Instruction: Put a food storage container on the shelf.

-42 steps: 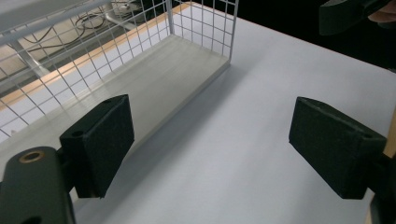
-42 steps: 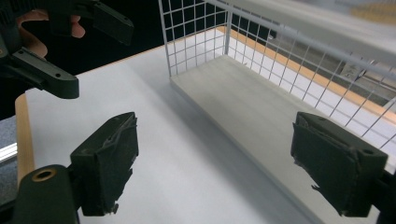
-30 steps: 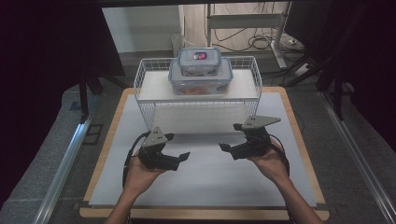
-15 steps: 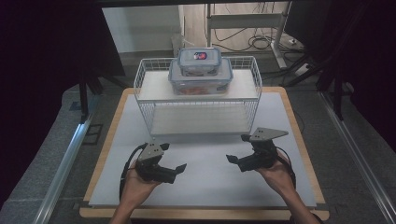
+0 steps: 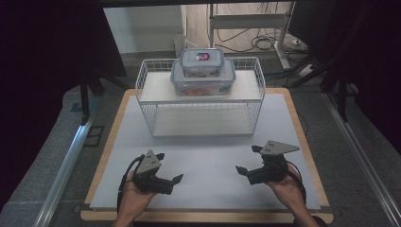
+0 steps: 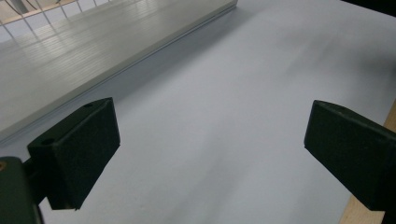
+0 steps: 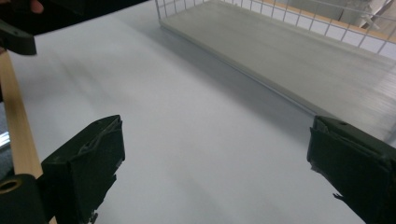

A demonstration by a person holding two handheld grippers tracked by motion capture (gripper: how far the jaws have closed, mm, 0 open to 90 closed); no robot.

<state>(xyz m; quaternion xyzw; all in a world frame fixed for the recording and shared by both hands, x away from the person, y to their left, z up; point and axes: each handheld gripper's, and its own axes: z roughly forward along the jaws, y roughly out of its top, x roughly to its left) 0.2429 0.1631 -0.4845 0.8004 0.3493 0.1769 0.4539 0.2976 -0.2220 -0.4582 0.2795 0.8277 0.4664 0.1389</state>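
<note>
Left hand-held gripper (image 5: 169, 166) and right hand-held gripper (image 5: 247, 159): jaws just opening, now spread wide, nothing between, low over desk (image 5: 213, 161) near front edge. Stacked food boxes (image 5: 202, 71) sit on top shelf of wire rack (image 5: 201, 97), well apart. Step looks like approach; next, reach forward and up. Gripper views show rack's lower shelf (image 7: 299, 56) close up; high view shows boxes.

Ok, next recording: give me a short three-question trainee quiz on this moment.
1. True or false: the small clear lidded container sits stacked on the larger clear lidded container.
2. On which shelf of the white wire rack do they stand: A top, B bottom?
3. What is between the fingers of the left gripper and the right gripper?

Key: 1 true; 2 A; 3 nothing, both open over the white tabletop.
</note>
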